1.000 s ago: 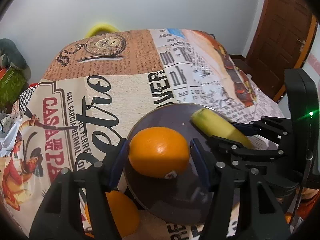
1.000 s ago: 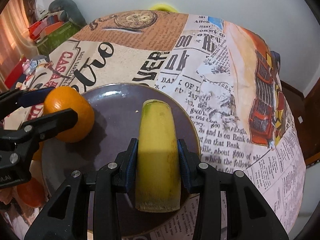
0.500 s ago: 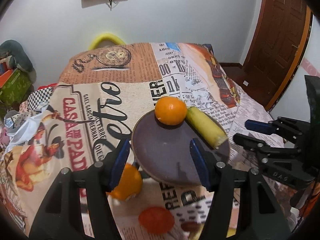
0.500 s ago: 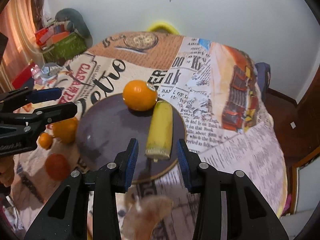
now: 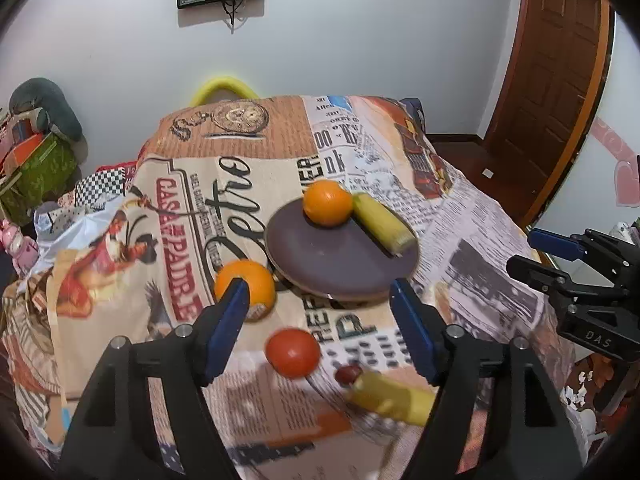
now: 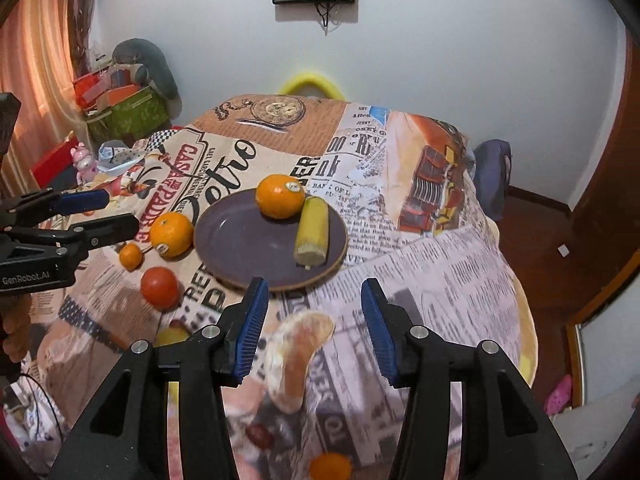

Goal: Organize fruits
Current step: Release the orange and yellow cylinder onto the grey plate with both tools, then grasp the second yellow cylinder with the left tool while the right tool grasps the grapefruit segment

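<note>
Right wrist view shows what has just changed: both grippers have let go and pulled back from the round dark purple plate [image 6: 240,236]. On it now lie one large stickered orange [image 6: 280,195] and a short yellow banana piece [image 6: 312,230], touching. The right gripper [image 6: 315,326] and left gripper [image 5: 320,330] hang spread wide, holding nothing, so two fruits are placed. Off the plate on the printed tabletop cloth [image 6: 432,264] I count one large orange [image 6: 171,234], two small tangerines [image 6: 131,256] [image 6: 330,466], one red tomato [image 6: 159,286], one peeled pale segment [image 6: 298,356] and one yellow piece [image 5: 390,397] (blurred, hard to name).
</note>
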